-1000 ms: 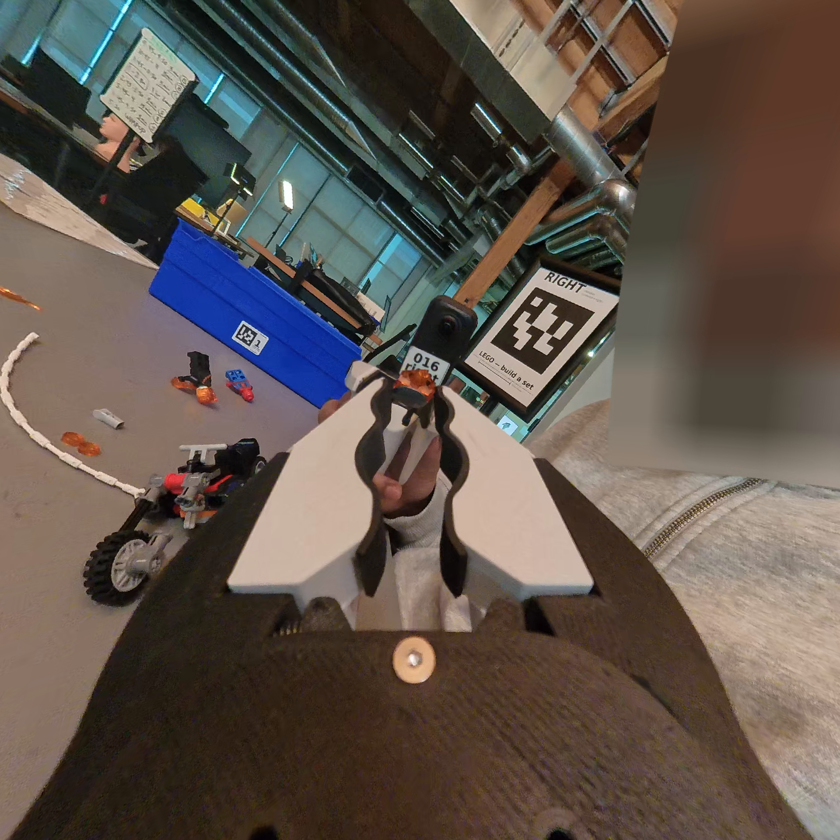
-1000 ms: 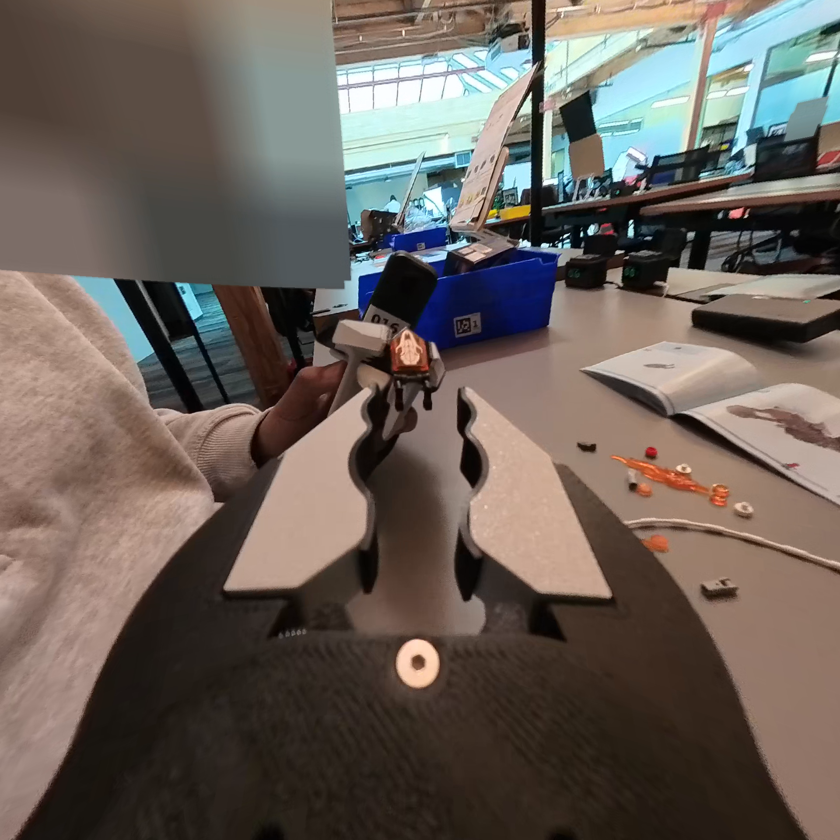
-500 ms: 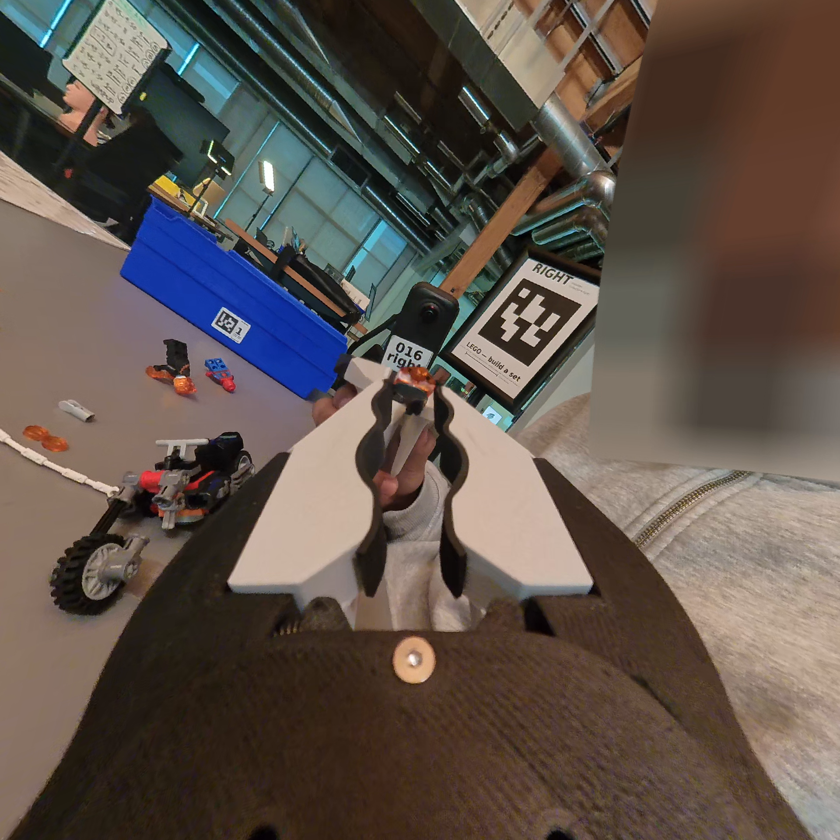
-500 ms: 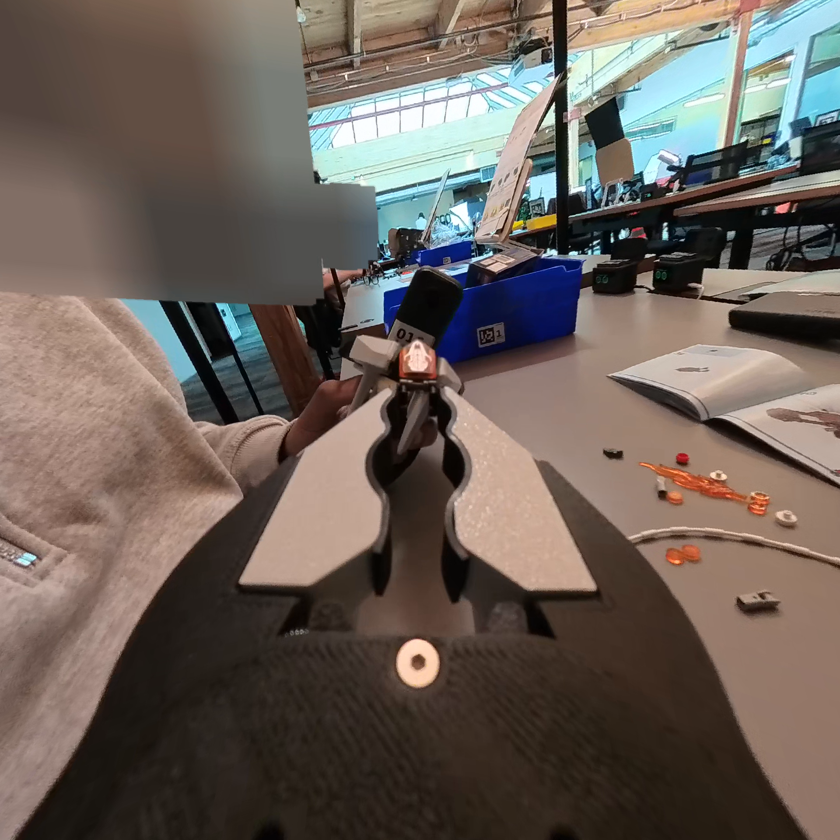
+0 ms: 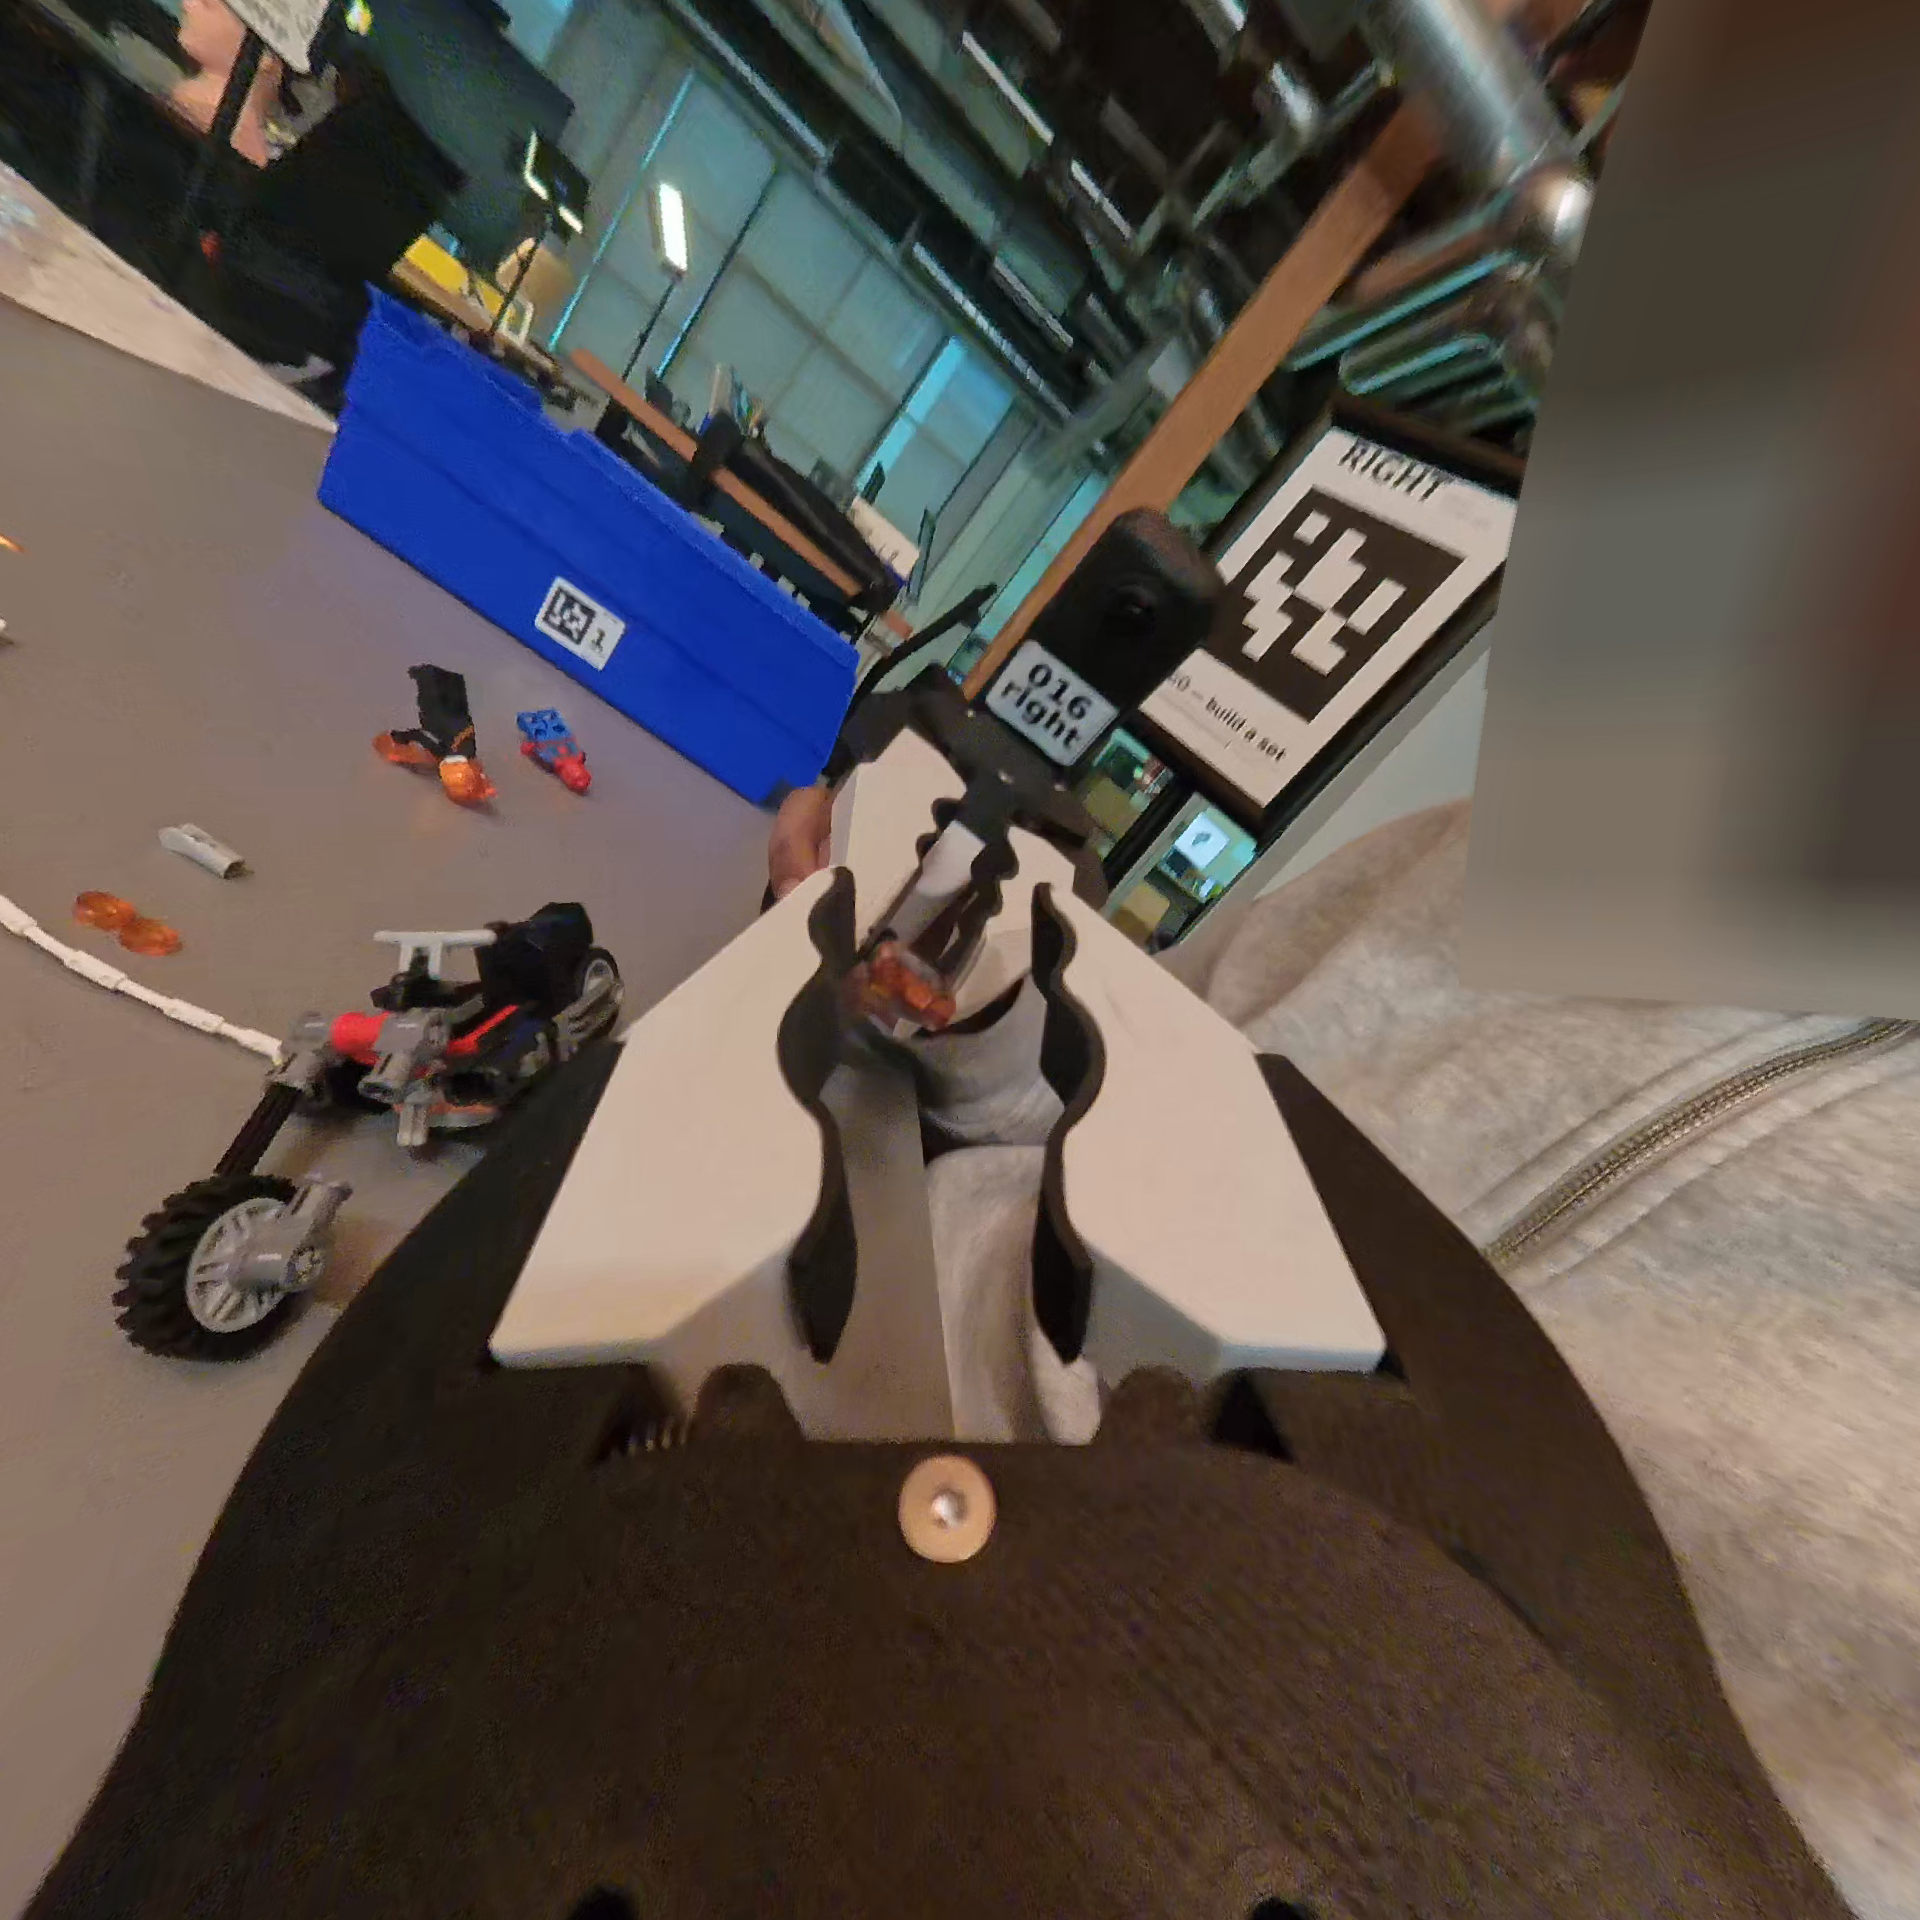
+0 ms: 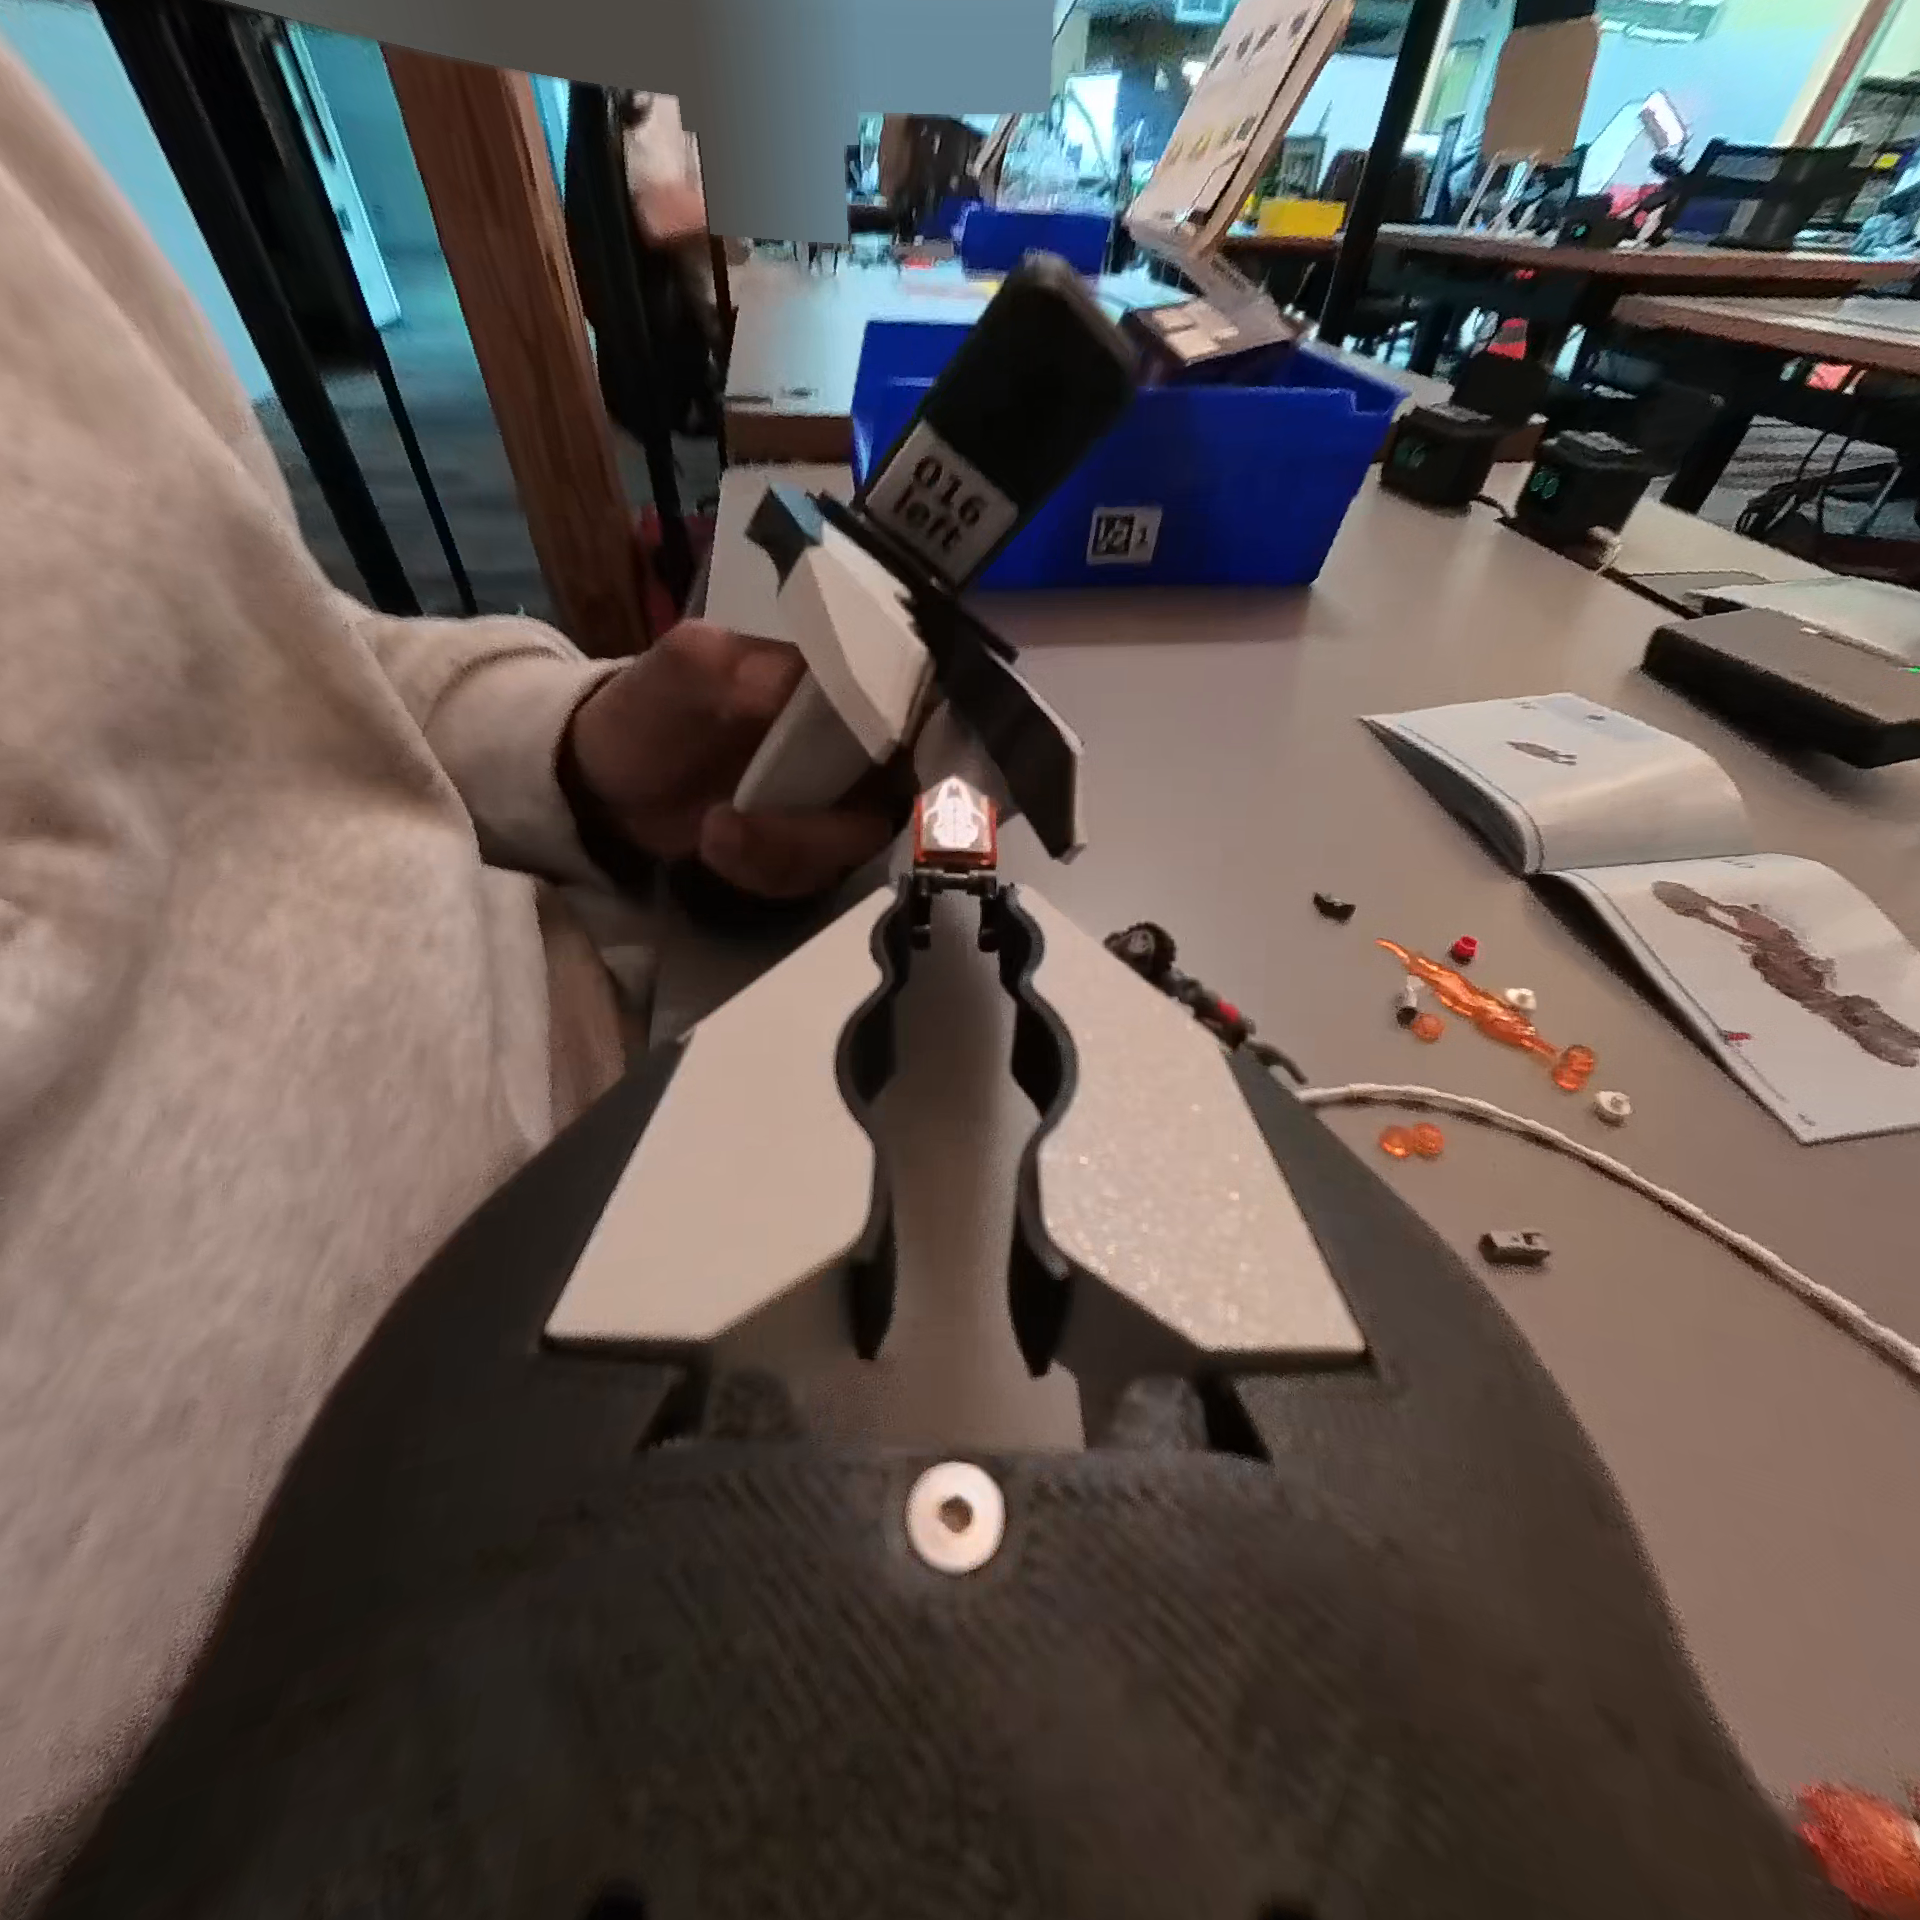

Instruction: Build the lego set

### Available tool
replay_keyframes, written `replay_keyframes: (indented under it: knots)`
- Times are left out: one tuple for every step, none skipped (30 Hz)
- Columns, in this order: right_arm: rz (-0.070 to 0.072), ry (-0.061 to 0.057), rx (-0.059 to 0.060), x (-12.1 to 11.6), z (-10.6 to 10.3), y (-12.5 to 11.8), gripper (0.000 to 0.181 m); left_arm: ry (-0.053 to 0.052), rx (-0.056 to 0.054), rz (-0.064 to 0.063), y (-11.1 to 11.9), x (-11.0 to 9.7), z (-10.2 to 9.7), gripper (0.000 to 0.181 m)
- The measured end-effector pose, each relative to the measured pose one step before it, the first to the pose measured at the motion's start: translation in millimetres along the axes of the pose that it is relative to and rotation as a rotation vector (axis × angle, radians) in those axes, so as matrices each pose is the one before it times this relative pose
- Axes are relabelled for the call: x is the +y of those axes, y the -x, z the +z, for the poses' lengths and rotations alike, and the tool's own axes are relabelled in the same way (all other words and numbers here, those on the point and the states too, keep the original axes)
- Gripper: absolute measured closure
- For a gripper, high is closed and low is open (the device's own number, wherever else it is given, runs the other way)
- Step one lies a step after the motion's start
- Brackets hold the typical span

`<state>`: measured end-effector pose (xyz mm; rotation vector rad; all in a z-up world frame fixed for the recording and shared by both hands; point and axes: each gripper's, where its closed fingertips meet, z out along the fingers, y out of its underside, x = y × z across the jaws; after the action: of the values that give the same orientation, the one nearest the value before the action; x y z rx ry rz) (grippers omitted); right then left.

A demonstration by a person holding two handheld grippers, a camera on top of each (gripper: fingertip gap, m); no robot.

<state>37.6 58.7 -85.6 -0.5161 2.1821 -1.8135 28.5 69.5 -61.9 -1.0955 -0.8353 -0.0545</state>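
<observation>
Right wrist view, right claw (image 6: 951,925) now gripping orange piece (image 6: 954,828), left claw (image 5: 940,914) opened

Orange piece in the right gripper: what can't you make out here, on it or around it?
- Orange piece: left wrist view, blurred; its lower end is hidden between the tips of the right gripper.
- Motorbike: right wrist view, mostly behind that gripper's finger.
- Orange lump: right wrist view, blurred and cut off by the bottom corner.
</observation>
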Motion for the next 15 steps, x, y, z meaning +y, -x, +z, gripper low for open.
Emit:
replay_keyframes:
  knots:
    - [-0.0179,0.0187,-0.0033,2.37,-0.48,1.53,0.168,0.0154,-0.0039,0.0085,-0.48,2.08,1.22,0.151]
    - [-0.0068,0.0106,-0.0036,1.67,-0.86,0.65,0.168,0.0075,-0.0026,0.0037,-0.12,0.98,0.54,0.151]
    - [0.0006,0.0052,-0.0049,1.18,-1.36,0.15,0.168,0.0027,0.0004,-0.0002,-0.14,0.31,-0.18,0.151]
    - [0.004,0.0016,-0.0067,0.95,-1.64,-0.08,0.168,0.0038,0.0016,-0.0031,-0.13,0.38,-0.42,0.152]
    - [0.0046,0.0015,-0.0055,1.12,-2.0,-0.32,0.168,0.0109,-0.0002,-0.0044,0.21,1.17,-0.6,0.152]
    - [0.0028,0.0026,-0.0035,1.15,-2.03,-0.54,0.168,0.0166,-0.002,-0.0034,0.3,1.77,-0.89,0.152]
    - [0.0003,0.0025,-0.0039,1.23,-2.04,-0.31,0.168,0.0191,-0.0074,-0.0018,0.87,2.01,-0.79,0.152]
    - [-0.0007,0.0024,-0.0028,1.05,-1.8,-0.21,0.168,0.021,-0.012,0.0013,1.47,2.16,-0.53,0.152]
    - [-0.001,0.0027,-0.0011,1.19,-1.34,-0.47,0.168,0.0226,-0.0114,0.0048,1.24,2.39,0.23,0.152]
    - [-0.0006,0.0026,-0.003,1.25,-0.8,-0.08,0.168,0.0229,-0.0115,0.0062,1.03,2.56,0.91,0.152]
    - [0.0016,0.0004,-0.0071,0.46,-0.35,0.55,0.168,0.0216,-0.011,0.0066,0.66,2.74,1.6,0.152]
    - [0.0027,-0.002,-0.0073,-0.21,-0.09,0.77,0.168,0.0227,-0.0091,0.0079,0.22,3.14,2.08,0.152]
    - [0.0018,-0.0003,-0.0051,0.04,0.16,0.43,0.168,0.0278,-0.0128,0.0082,0.62,3.57,2.41,0.152]
    - [0.0007,0.0019,-0.0049,0.19,0.17,0.67,0.168,0.0328,-0.0156,0.0074,0.97,4.42,2.4,0.152]
    - [-0.0001,0.0024,-0.0049,0.35,0.24,0.57,0.168,0.0369,-0.012,0.0061,0.53,4.87,2.41,0.152]
